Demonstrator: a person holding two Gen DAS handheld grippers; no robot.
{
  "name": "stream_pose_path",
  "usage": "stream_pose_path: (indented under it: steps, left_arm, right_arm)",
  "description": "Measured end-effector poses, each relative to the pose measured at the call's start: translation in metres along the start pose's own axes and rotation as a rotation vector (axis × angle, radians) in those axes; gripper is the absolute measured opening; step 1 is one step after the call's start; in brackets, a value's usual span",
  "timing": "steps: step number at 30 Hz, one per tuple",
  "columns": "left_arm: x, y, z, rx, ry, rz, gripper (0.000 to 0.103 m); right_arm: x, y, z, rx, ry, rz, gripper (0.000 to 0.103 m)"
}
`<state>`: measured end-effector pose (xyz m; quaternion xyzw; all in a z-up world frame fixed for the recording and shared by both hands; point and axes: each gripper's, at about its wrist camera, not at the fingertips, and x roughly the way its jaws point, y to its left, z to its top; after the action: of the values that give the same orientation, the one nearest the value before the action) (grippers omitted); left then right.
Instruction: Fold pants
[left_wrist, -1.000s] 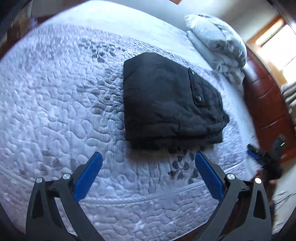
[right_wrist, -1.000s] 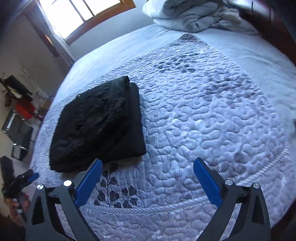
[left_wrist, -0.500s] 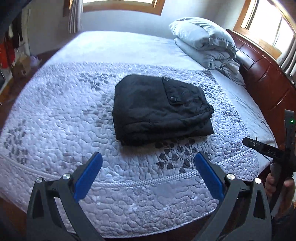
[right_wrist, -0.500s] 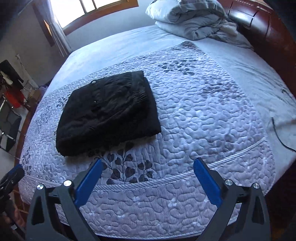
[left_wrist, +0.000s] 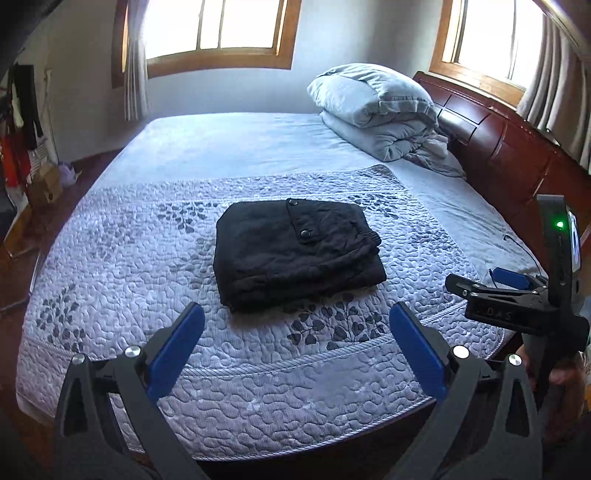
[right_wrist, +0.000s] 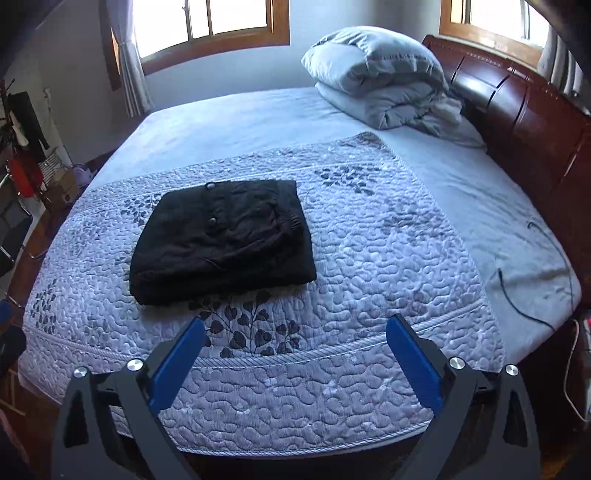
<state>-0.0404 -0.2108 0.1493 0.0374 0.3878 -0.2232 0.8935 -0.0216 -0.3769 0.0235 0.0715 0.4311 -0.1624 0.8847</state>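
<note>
Lying as a compact folded stack on the quilt (left_wrist: 110, 258), the pants (left_wrist: 295, 251) are looking finished, so the left gripper (left_wrist: 295, 354) and right gripper (right_wrist: 295, 354) are hanging spread and empty beside the quilt's near edge.

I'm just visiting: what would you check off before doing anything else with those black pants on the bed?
1. Pants folded into a compact stack: ok.
2. Pants lying wholly on the quilt, away from its edges: ok.
3. Left gripper open and holding nothing: ok.
4. Right gripper open and holding nothing: ok.
5. Both grippers off the pants: ok.
6. Hidden layers lying flat inside the stack: cannot tell.
</note>
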Motion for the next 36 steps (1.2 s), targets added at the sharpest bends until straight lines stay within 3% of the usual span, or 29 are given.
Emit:
stream_pose_path:
  steps: [3, 11, 18, 23, 26, 31, 36]
  left_arm:
    - [-0.008, -0.008, 0.001, 0.009, -0.001, 0.016, 0.100]
    - [-0.015, -0.015, 0.002, 0.012, -0.012, 0.010, 0.100]
    - [-0.008, -0.011, -0.002, 0.003, 0.012, 0.027, 0.100]
    - [0.010, 0.003, -0.008, -0.012, 0.054, 0.102, 0.100]
    - [0.025, 0.014, -0.014, -0.025, 0.082, 0.148, 0.100]
    - [0.034, 0.026, -0.017, -0.047, 0.094, 0.151, 0.100]
    - [0.039, 0.028, -0.018, -0.029, 0.089, 0.161, 0.100]
  right_arm:
    - [-0.008, 0.004, -0.001, -0.014, -0.028, -0.057, 0.099]
    - [-0.010, 0.013, -0.006, -0.065, -0.047, -0.089, 0.099]
    - [-0.012, 0.004, -0.006, 0.010, -0.047, -0.097, 0.099]
    - [-0.003, 0.011, -0.010, -0.026, -0.021, -0.135, 0.099]
    - [-0.002, 0.012, -0.012, -0.029, -0.014, -0.122, 0.099]
    - [-0.002, 0.009, -0.011, -0.020, -0.024, -0.103, 0.099]
    - [-0.004, 0.001, -0.009, 0.012, -0.025, -0.005, 0.099]
